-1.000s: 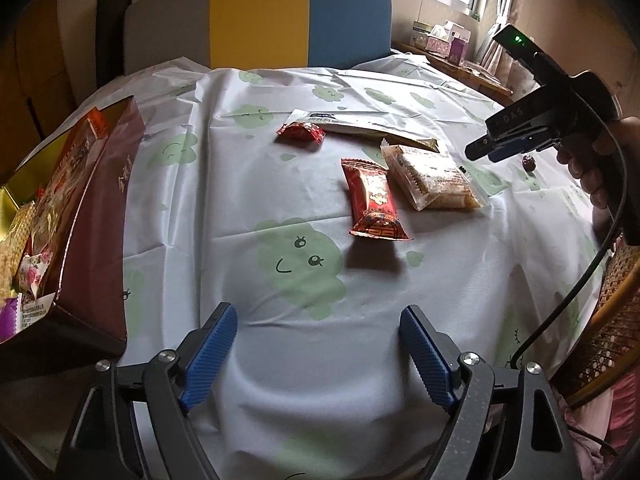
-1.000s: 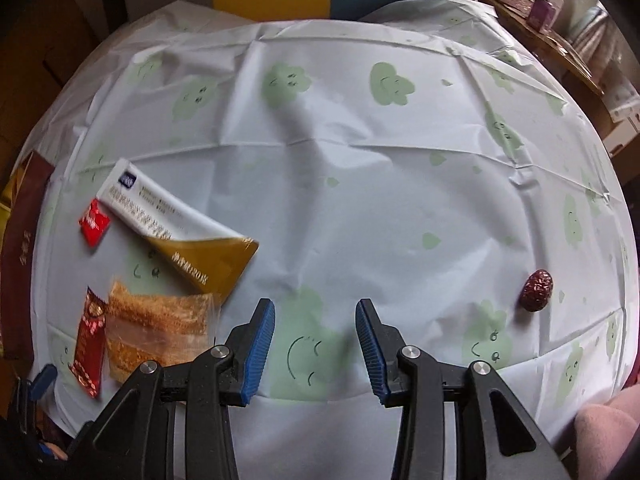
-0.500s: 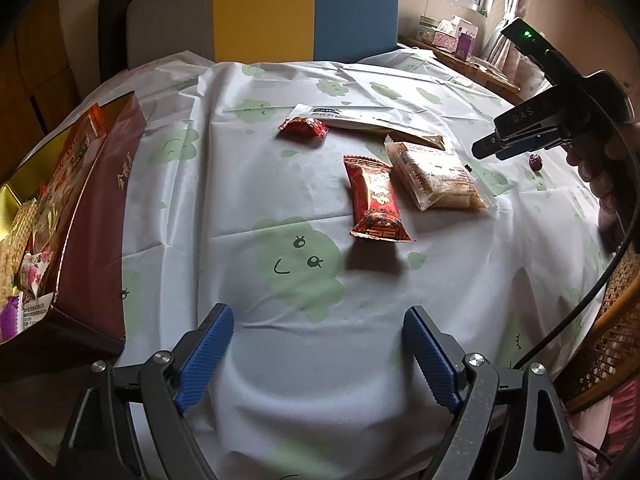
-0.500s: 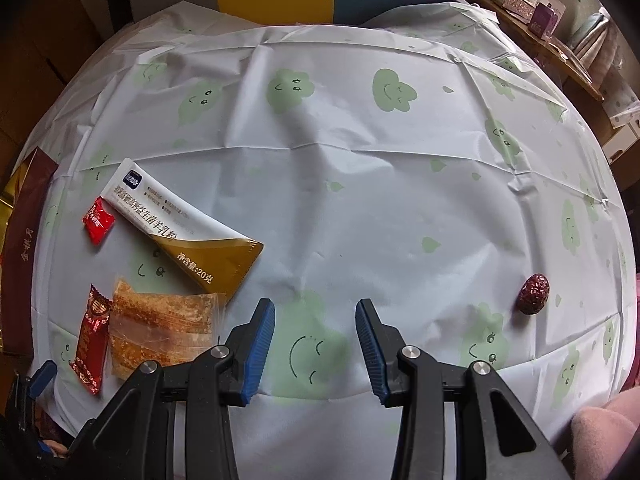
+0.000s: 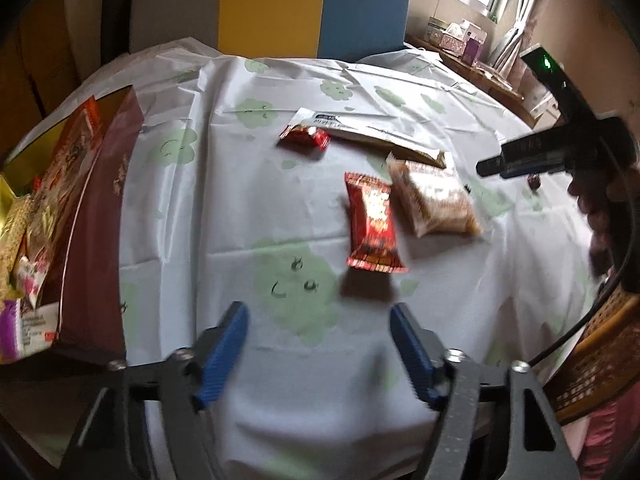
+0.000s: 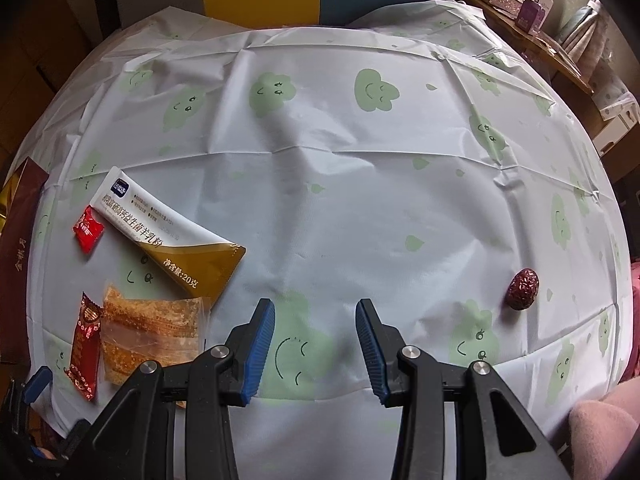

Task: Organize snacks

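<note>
Several snacks lie on the white tablecloth (image 5: pixel 240 208): a long red packet (image 5: pixel 372 224), a clear-wrapped brown cake (image 5: pixel 436 200), a small red candy (image 5: pixel 306 138) and a white-and-gold sachet (image 5: pixel 372 136). My left gripper (image 5: pixel 318 346) hovers short of the long red packet, its jaws closing with nothing between them. In the right wrist view the same long red packet (image 6: pixel 86 344), cake (image 6: pixel 150 336), candy (image 6: pixel 88 229) and sachet (image 6: pixel 176 236) lie at the left. My right gripper (image 6: pixel 316 344) stands partly open over bare cloth, empty. A red date (image 6: pixel 523 289) lies to its right.
A dark red box (image 5: pixel 96 216) with several snacks inside stands at the left table edge. A hand (image 5: pixel 600 216) holds the right gripper at the right. A colour-blocked chair back (image 5: pixel 272 4) rises behind the table. A wicker seat (image 5: pixel 592 360) is at the lower right.
My left gripper's jaws have come closer together and the view has shifted a little toward the long red packet. The right gripper has not moved.
</note>
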`<state>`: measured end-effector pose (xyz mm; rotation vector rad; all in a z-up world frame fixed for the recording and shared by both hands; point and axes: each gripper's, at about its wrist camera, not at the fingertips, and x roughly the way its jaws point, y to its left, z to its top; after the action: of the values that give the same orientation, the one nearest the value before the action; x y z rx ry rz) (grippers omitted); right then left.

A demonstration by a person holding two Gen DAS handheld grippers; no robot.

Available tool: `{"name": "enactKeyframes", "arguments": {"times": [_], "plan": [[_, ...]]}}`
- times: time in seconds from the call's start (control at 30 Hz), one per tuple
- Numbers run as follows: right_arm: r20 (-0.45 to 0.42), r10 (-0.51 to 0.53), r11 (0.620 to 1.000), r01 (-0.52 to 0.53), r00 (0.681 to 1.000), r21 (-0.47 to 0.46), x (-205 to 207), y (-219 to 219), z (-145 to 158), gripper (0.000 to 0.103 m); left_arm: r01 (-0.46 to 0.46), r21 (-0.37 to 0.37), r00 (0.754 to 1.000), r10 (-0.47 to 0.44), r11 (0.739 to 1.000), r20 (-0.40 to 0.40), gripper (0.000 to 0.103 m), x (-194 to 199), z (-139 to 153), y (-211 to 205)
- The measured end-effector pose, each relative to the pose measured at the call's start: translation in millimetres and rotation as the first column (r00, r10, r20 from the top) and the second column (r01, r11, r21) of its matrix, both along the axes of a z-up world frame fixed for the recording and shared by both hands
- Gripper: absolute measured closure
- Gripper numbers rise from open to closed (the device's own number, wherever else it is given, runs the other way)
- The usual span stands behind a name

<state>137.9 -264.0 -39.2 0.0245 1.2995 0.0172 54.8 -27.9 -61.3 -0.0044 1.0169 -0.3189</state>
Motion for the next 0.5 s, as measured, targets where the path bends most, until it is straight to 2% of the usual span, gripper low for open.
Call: {"name": "enactKeyframes", "arguments": {"times": [0.03,0.1,0.27,0.43,0.5], "plan": [[-0.001,0.0,1.0,0.0,1.0,0.001,0.3,-0.5,-0.6,0.06,0.008,-0.02,1.0,-0.008,1.0,-0.01,0.048,4.3,2.6,-1.2],[-0.002,-0.002,1.0,0.002,1.0,-0.001,-0.8,-1.0,0.6,0.06,0.027,-0.032,1.0,-0.027,0.999,-0.011,0.054,7.8,7.0,-6.4],[0.002,-0.002,1.0,0.002,1.0,0.006,0.5,-1.9,2.1,0.06,0.094,-0.026,0.996,-0.094,0.995,0.0,0.056,18.2,14.4,-27.8],[0.005,-0.001,1.0,0.001,1.0,0.009,1.4,-2.7,2.6,0.06,0.118,0.027,0.993,-0.118,0.993,-0.004,0.056,39.0,10.2,-48.2],[0.006,-0.003,1.0,0.003,1.0,0.008,1.7,-3.2,2.5,0.06,0.124,0.052,0.992,-0.123,0.991,-0.022,0.064,48.6,3.6,-53.3]]}}
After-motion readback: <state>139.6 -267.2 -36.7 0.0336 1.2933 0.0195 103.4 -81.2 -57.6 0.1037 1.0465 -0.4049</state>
